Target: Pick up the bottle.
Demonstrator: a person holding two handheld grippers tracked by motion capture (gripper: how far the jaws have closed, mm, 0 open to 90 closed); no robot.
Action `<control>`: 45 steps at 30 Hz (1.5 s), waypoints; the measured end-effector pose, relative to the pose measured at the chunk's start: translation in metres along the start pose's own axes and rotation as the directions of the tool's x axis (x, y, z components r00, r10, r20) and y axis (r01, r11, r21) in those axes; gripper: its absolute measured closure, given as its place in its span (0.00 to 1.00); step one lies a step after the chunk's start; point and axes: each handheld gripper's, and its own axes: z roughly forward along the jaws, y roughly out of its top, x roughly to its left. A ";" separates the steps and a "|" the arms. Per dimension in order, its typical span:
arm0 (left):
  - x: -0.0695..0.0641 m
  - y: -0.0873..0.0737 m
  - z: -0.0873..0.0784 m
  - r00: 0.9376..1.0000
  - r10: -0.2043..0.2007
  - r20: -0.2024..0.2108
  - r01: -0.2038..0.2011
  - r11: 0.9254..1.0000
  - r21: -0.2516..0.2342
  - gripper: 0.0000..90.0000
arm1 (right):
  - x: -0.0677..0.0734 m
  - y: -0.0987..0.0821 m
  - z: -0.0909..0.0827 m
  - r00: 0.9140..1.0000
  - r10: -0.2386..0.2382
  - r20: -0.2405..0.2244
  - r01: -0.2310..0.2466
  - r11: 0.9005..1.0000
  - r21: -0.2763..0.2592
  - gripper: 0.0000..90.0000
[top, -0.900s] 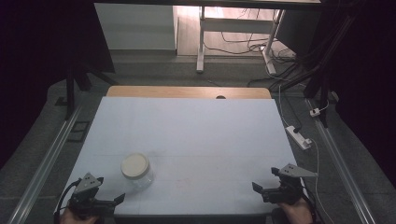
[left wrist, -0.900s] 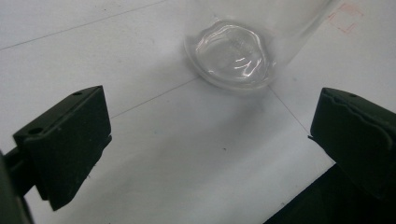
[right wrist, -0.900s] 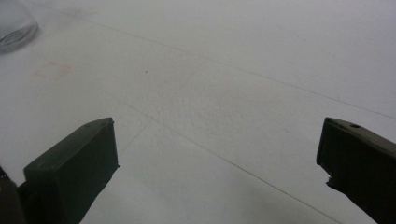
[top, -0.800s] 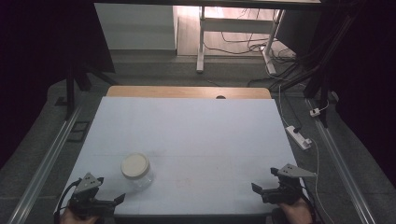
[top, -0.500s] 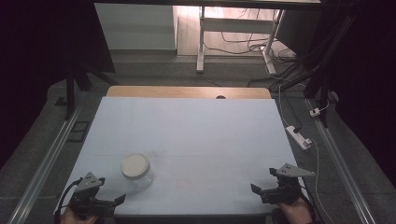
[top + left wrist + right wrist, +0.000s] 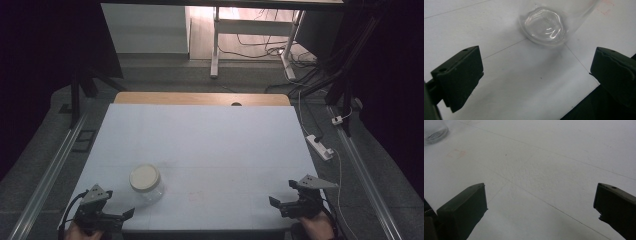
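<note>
A clear jar [image 6: 146,184] with a pale screw lid stands upright on the white table [image 6: 210,145], in the near left part of it, and the work in hand looks like a first reach for it. The left gripper [image 6: 125,214] sits at the table's near edge just below and to the left of the jar, jaws spread wide; in the left gripper view the jar's glass base [image 6: 545,25] lies straight ahead and a little right of the midline between the two black jaws, close but not yet between them. The right gripper [image 6: 274,202] rests at the near right corner, also wide open, with the jar [image 6: 434,131] well apart from it, far off toward its upper left. So the left hand is plainly the nearer one. The jar's long axis is vertical, so a level approach from the side should suit; whether the lid is screwed tight is, from this blurred glass, hard to say.
</note>
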 end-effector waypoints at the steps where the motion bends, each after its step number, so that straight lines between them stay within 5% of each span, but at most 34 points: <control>1: 0.000 0.000 0.000 1.000 -0.002 0.001 0.002 1.000 -0.002 0.00 | 0.000 0.000 0.000 1.000 0.000 0.000 0.000 1.000 0.000 0.00; 15: -0.006 0.007 -0.001 0.998 0.060 -0.014 -0.061 0.998 -0.028 0.00 | 0.000 0.000 0.001 1.000 -0.002 0.001 0.002 1.000 0.006 0.00; 25: -0.003 0.016 0.003 0.994 0.104 0.033 -0.100 0.990 -0.096 0.00 | 0.000 0.000 0.002 1.000 -0.003 -0.005 0.003 1.000 0.015 0.00; 33: -0.008 0.022 0.009 0.994 0.110 0.022 -0.106 0.985 -0.139 0.00 | 0.000 0.001 0.003 1.000 -0.001 -0.006 0.001 1.000 0.023 0.00; 45: -0.010 0.034 0.025 0.994 0.101 0.033 -0.097 0.990 -0.104 0.00 | 0.000 0.001 0.003 1.000 -0.006 -0.011 0.006 1.000 0.030 0.00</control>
